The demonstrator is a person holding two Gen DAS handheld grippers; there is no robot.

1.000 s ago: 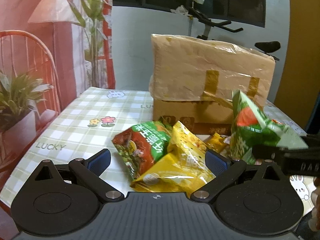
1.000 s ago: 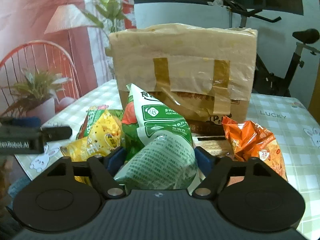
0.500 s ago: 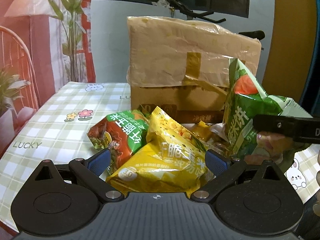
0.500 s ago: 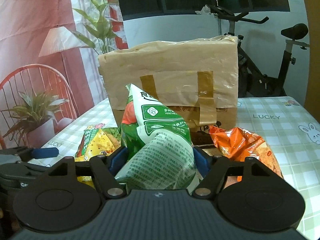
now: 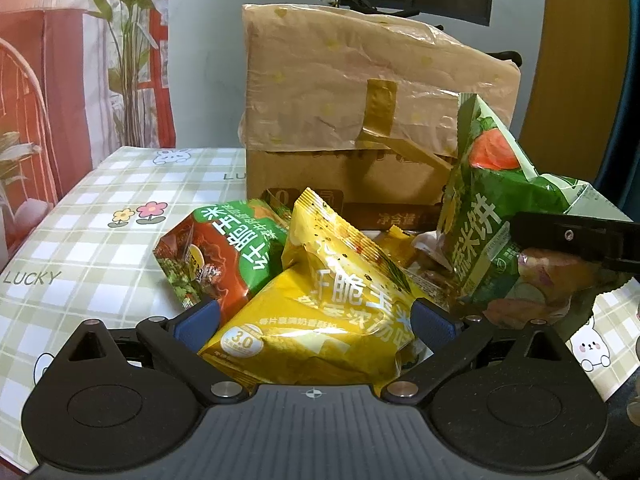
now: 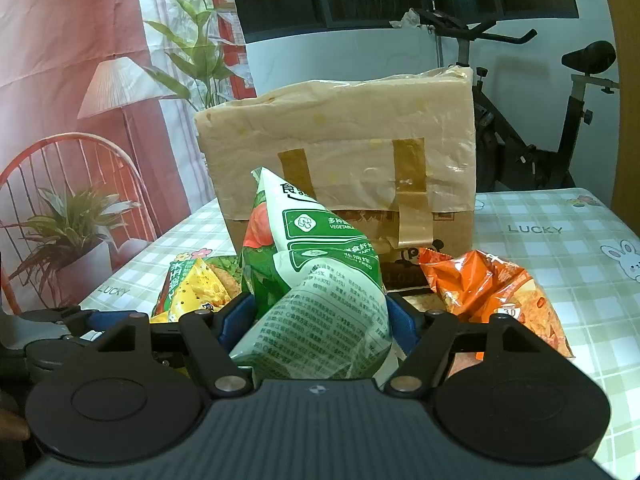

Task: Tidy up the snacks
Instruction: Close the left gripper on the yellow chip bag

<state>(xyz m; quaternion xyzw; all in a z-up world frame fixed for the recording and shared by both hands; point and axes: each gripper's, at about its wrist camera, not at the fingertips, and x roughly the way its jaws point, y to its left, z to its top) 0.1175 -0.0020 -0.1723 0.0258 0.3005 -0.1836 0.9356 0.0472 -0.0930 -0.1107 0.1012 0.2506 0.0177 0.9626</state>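
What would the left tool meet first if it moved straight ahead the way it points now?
Probably the yellow snack bag: it already lies between the left tool's open pads. Behind it sit the red-and-green snack bag and the cardboard box, though depth is hard to judge.

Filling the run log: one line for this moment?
right gripper: shut on green-and-white snack bag | left gripper: open, straddling yellow snack bag | tape-patched cardboard box: behind pile

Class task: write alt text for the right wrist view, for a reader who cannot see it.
The right gripper is shut on a green and white snack bag held upright above a checked tablecloth. Behind it stands a taped cardboard box, with an orange snack bag to its right and a yellow snack bag to its left.
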